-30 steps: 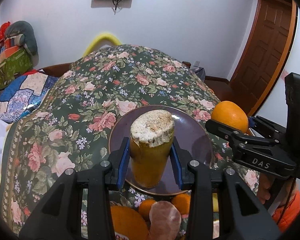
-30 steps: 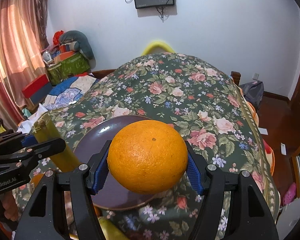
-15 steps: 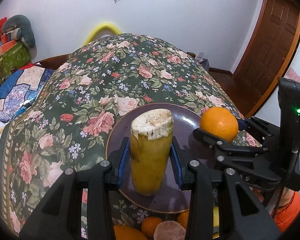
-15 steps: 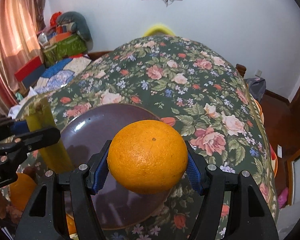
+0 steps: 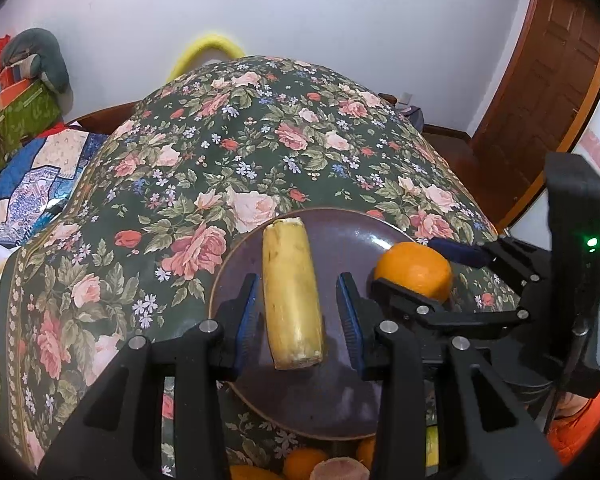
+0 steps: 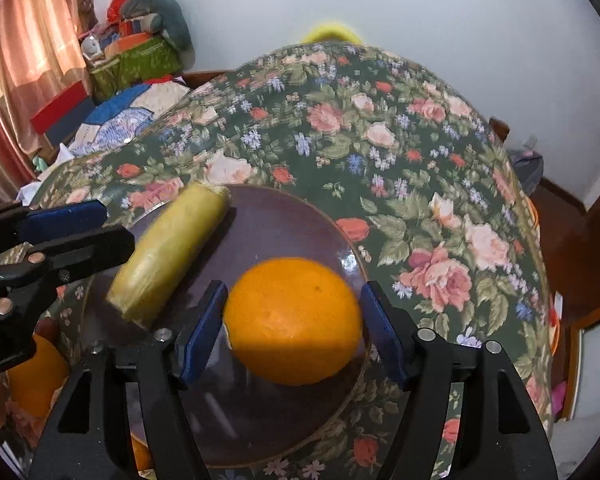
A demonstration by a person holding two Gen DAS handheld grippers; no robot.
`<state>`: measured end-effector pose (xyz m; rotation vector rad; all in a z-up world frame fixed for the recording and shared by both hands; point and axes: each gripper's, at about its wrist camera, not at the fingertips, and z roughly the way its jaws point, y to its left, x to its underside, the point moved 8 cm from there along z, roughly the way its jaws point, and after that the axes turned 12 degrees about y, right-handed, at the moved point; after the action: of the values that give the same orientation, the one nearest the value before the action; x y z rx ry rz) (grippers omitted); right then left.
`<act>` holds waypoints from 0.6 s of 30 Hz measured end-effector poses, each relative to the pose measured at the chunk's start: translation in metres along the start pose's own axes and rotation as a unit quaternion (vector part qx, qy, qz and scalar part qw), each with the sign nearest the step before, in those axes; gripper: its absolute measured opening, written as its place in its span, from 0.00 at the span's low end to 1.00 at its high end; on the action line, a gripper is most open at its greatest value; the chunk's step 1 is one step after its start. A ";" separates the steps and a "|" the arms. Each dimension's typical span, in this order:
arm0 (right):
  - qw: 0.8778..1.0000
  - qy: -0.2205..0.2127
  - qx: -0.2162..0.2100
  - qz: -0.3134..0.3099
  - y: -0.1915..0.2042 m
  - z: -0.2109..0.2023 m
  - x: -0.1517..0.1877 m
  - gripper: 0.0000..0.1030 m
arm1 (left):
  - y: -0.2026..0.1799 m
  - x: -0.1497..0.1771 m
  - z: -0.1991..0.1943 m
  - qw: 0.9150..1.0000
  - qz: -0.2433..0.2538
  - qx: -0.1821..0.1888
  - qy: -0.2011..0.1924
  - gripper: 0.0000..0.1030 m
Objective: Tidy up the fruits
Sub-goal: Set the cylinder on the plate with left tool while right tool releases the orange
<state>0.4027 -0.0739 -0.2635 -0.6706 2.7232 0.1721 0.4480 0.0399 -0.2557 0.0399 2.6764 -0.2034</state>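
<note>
Left wrist view, left tongs (image 5: 298, 314) wide around yellow fruit piece (image 5: 292, 294), right tongs (image 6: 292, 330) just opening, orange (image 6: 294, 320) loose between.

**Almost nothing legible**

From my seat I read only one fragment: white letters "AI", cut off by the frame edge, on the left gripper's (image 6: 60, 232) black body in the right wrist view. No other text.

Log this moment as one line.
left gripper: open around yellow cut cylindrical fruit | right gripper: jaws just been opening, round orange between | both fruits: resting on dark purple round plate | next: likely withdraw
</note>
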 end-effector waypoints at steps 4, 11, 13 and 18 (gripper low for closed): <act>1.000 -0.020 0.001 0.002 -0.001 -0.018 -0.003 0.70 | -0.001 0.004 -0.009 1.000 -0.001 0.002 -0.006 0.37; 0.999 -0.044 -0.001 0.012 0.001 -0.048 0.006 0.70 | -0.002 0.016 -0.038 1.000 -0.003 -0.002 -0.020 0.37; 0.999 -0.051 -0.002 0.012 0.003 -0.059 0.011 0.70 | -0.002 0.021 -0.051 1.000 0.000 -0.010 -0.028 0.37; 0.998 -0.066 0.000 0.013 0.007 -0.084 0.024 0.70 | -0.004 0.033 -0.083 0.999 0.005 -0.019 -0.046 0.37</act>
<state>0.3550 -0.0943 -0.1926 -0.6031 2.6057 0.2158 0.3816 0.0478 -0.1967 0.0312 2.5874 -0.1477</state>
